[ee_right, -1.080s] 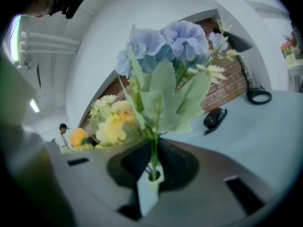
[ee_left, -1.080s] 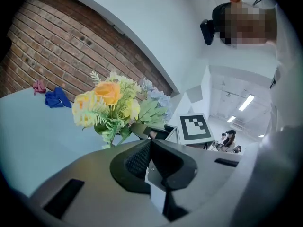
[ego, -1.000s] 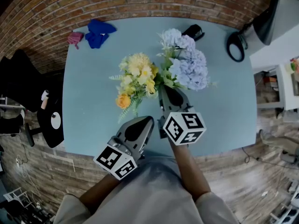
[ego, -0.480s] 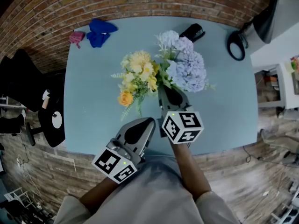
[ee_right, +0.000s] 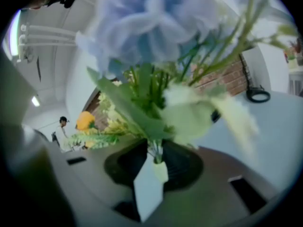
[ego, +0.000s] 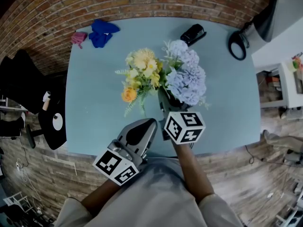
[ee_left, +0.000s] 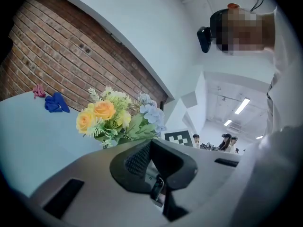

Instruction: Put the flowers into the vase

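Observation:
A blue hydrangea bunch (ego: pixel 186 75) rises from my right gripper (ego: pixel 164 93) at the table's middle. In the right gripper view its green stems (ee_right: pixel 155 151) lie between jaws that are opening, with a gap showing beside them, and the blooms (ee_right: pixel 151 22) are blurred. A yellow and orange bouquet (ego: pixel 139 74) is close on the left, touching the blue bunch. In the left gripper view the yellow bouquet (ee_left: pixel 108 117) stands upright with its base hidden. I cannot make out a vase. My left gripper (ego: pixel 145 124) is shut and empty near the front edge.
A blue cloth (ego: pixel 101 32) and a pink cloth (ego: pixel 75 38) lie at the far left corner of the table (ego: pixel 94 108). A black device (ego: pixel 193 33) sits at the far middle. A black cable loop (ego: pixel 238 44) lies at the far right corner.
The blue bunch has swung nearer to me and against the yellow bouquet. The right gripper has drawn back a little. The left gripper has hardly moved.

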Available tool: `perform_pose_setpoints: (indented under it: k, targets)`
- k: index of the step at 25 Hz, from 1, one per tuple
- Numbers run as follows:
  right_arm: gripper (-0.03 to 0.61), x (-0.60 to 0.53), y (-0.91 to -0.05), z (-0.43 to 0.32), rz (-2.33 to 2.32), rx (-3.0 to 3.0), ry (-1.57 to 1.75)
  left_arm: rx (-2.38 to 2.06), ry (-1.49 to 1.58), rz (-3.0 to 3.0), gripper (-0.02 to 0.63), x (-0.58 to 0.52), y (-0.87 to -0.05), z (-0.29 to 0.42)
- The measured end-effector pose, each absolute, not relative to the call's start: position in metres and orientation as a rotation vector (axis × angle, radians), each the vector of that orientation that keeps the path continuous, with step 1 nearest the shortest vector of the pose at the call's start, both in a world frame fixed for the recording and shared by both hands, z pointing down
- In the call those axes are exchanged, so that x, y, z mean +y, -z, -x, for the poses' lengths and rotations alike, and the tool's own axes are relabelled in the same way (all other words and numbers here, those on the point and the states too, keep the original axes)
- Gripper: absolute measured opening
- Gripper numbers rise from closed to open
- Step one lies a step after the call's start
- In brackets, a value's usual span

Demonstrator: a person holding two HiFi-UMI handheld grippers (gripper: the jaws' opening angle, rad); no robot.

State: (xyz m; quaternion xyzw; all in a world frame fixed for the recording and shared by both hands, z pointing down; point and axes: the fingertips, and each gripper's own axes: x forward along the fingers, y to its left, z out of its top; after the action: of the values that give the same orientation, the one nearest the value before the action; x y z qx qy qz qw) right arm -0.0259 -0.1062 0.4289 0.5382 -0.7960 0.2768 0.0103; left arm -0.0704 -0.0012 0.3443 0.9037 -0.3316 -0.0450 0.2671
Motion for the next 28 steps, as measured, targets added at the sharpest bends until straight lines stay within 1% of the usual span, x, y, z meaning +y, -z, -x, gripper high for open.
perform_pose_setpoints:
  k: [3, 13, 19, 28]
  targets:
    - [0.132, -0.096, -0.432, 0.033, -1.640, -2.501, -0.852, -0.891, 0.124, -2.433, 0.018, 0.002, -0.344, 0.074]
    - [0.230, -0.072, -0.430, 0.046, -1.552, -2.570, -0.720, -0.907, 0.132, -2.424, 0.018, 0.003, -0.343, 0.084]
    - [0.262, -0.058, -0.433, 0.060, -1.480, -2.578, -0.683, -0.910, 0.140, -2.422, 0.018, 0.005, -0.342, 0.089]
    - [0.264, -0.044, -0.437, 0.067, -1.442, -2.585, -0.664, -0.943, 0.162, -2.418, 0.018, 0.003, -0.339, 0.100]
